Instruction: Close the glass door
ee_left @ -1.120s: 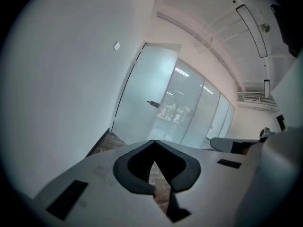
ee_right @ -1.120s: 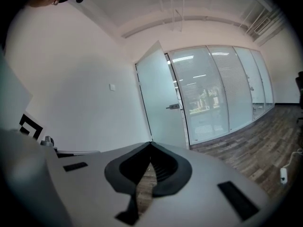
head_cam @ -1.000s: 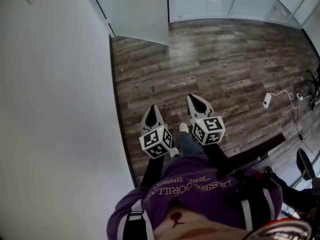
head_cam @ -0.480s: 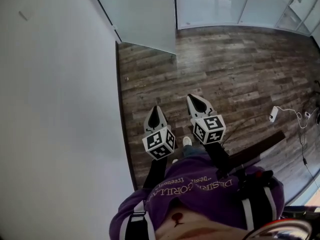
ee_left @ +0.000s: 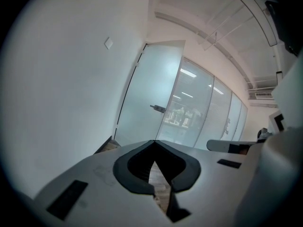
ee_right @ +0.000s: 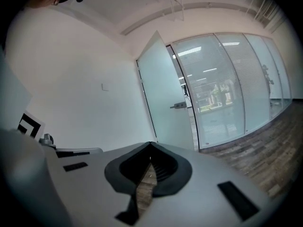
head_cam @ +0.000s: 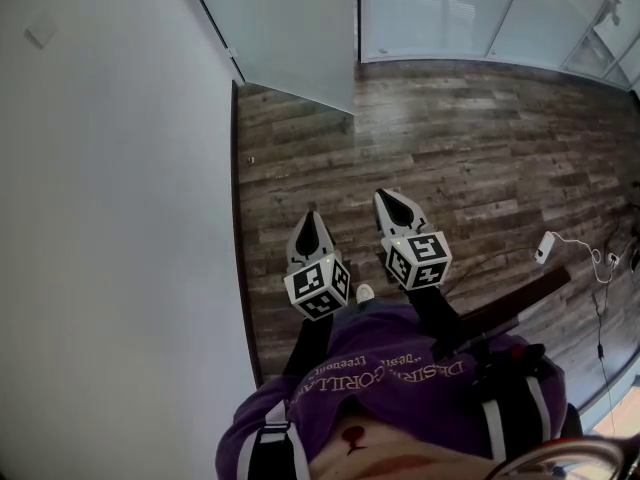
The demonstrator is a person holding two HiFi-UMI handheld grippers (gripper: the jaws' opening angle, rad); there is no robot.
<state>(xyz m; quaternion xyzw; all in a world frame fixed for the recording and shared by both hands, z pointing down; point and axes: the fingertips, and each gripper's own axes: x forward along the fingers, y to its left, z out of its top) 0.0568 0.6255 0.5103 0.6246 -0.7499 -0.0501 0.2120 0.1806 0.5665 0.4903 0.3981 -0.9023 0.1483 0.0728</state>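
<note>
Looking down in the head view, a white wall (head_cam: 110,168) is seen at the left. At centre the left tongs (head_cam: 310,218) and right tongs (head_cam: 385,196) are held side by side over the wooden floor (head_cam: 450,148), each empty with its tips pressed together. The glass door (head_cam: 290,38) is found at the upper middle, standing open at an angle to the wall, well apart from both tongs. A white plug and cable (head_cam: 545,248) at the right edge are shown only there. The door's full height and its handle (ee_right: 179,106) are shown best in the gripper views.
</note>
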